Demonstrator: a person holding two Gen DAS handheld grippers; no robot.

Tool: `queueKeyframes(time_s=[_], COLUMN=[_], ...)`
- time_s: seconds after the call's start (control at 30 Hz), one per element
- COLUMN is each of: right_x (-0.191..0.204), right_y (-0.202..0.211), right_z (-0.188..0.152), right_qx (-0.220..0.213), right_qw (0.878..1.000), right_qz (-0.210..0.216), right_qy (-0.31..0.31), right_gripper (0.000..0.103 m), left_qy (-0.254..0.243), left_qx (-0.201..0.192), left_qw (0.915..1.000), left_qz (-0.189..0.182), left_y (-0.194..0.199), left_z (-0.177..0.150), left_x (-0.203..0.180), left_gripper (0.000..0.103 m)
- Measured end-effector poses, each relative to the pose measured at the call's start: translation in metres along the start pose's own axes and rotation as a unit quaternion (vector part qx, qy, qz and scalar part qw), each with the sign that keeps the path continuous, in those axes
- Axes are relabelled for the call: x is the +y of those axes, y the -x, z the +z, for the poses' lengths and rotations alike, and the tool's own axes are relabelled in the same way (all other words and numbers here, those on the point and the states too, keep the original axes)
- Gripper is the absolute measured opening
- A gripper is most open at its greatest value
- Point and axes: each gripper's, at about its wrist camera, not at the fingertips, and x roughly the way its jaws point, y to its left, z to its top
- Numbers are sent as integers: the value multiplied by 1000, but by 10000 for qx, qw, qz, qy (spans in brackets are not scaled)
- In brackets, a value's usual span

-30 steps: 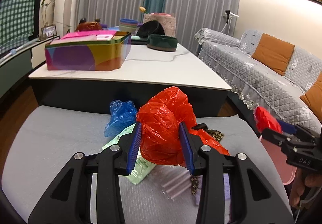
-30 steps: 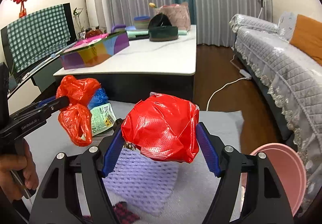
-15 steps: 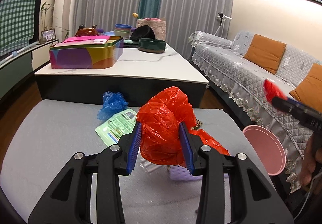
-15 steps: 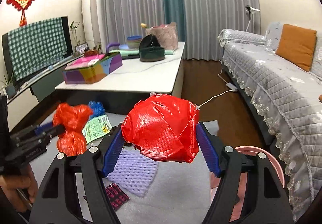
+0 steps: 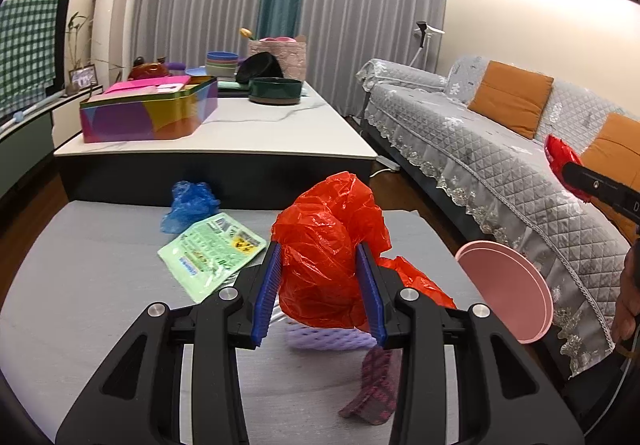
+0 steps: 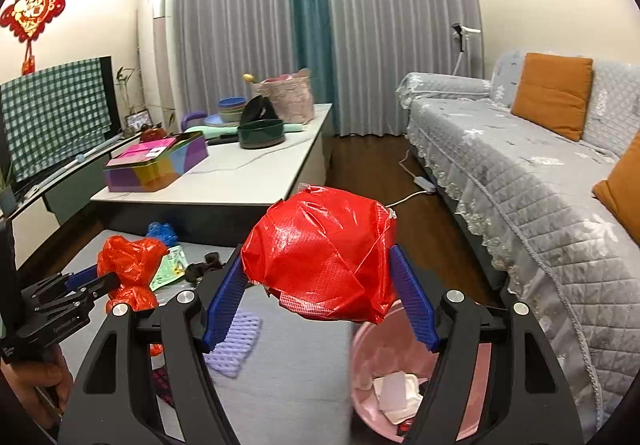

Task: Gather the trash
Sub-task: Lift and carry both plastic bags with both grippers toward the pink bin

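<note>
Blue-padded fingers [image 5: 266, 297] of your left gripper [image 5: 320, 293] clench a crumpled red plastic bag [image 5: 328, 257], lifted above the grey padded mat [image 5: 100, 285]. On that mat, from the left, lie a crumpled blue plastic bag [image 5: 190, 201], a flat pale-green printed packet [image 5: 212, 251], a lilac foam net sleeve [image 5: 328, 339] under the held bag, and a dark red patterned wrapper [image 5: 374, 389] nearest you. To the right, beside the mat's edge and against the grey quilted sofa [image 5: 500, 165], stands a round pink plastic bin [image 5: 508, 293]. In your right hand, the right gripper [image 6: 320, 293] grasps a taut, rounded red woven-plastic bundle [image 6: 320, 257] between its blue pads, held just over the near rim of the pink bin, where white crumpled paper [image 6: 396, 389] already lies. Behind both sits a white-topped low table [image 5: 224, 137] carrying a multicoloured tin box [image 5: 148, 117].
</note>
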Motion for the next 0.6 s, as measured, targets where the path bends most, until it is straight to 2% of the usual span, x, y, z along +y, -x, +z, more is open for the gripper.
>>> queueKeyframes(time_s=[0.6], right_x=[-49], right_y=[21], right_z=[-1], right_qx=[-138], right_qw=[9980], right_qz=[-621], right_qy=[-18], right_gripper=[70], left_qy=[-272], left_qx=[41], left_qw=[9985], left_qz=[-464], left_y=[-19], left_z=[2], left_x=[-53], left_gripper=[38])
